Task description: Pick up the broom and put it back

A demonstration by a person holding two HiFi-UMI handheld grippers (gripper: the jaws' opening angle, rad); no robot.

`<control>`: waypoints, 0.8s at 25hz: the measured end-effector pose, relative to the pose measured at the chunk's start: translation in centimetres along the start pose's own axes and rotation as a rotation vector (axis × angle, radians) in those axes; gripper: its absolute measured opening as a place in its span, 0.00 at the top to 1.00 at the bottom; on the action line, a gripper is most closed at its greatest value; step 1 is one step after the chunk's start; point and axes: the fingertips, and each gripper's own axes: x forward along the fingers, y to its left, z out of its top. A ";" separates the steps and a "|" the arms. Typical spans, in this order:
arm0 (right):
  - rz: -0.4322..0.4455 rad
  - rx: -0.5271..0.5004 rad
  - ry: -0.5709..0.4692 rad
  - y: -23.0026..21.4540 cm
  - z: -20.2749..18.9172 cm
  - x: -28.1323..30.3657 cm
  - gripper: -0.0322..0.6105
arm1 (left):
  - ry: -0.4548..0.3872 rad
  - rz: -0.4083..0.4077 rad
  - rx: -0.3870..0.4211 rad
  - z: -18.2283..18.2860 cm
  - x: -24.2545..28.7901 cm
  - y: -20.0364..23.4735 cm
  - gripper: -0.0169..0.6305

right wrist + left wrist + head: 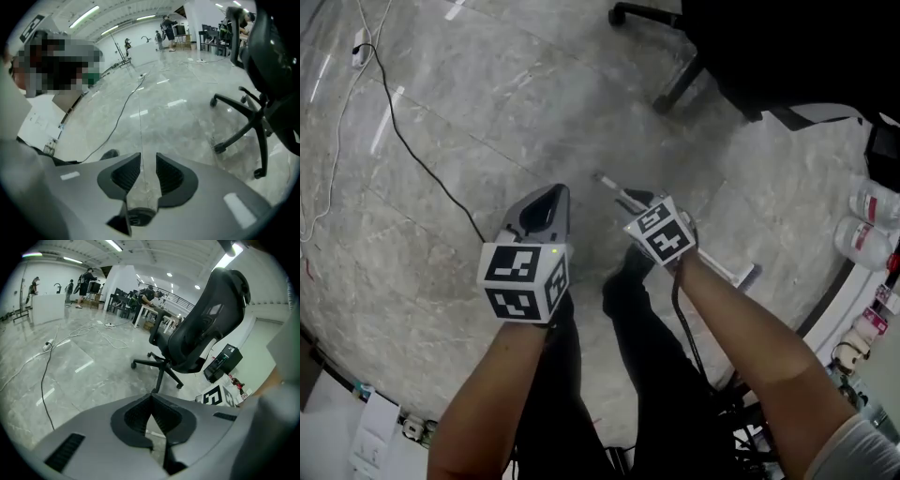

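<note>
A thin pale stick, seemingly the broom handle (610,185), lies slanted on the grey floor, with its lower end (741,275) at the right. No brush head shows. My right gripper (639,201) hovers over its middle and hides that stretch. In the right gripper view the right gripper (148,159) is open by a narrow gap, with only floor between the jaws. My left gripper (551,199) hangs to the left of the stick. The left gripper (151,397) has its tips together on nothing, and a pale streak (154,432) shows below them.
A black office chair (677,86) (197,333) (265,89) stands ahead to the right. A black cable (412,145) snakes over the floor on the left. White bottles (867,217) sit on a shelf at the right edge. The person's dark shoes (623,281) are below the grippers.
</note>
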 end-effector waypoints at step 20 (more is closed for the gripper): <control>-0.060 -0.189 0.288 -8.3 -14.1 28.9 0.78 | 0.109 -0.051 -0.025 -17.4 15.2 10.6 0.97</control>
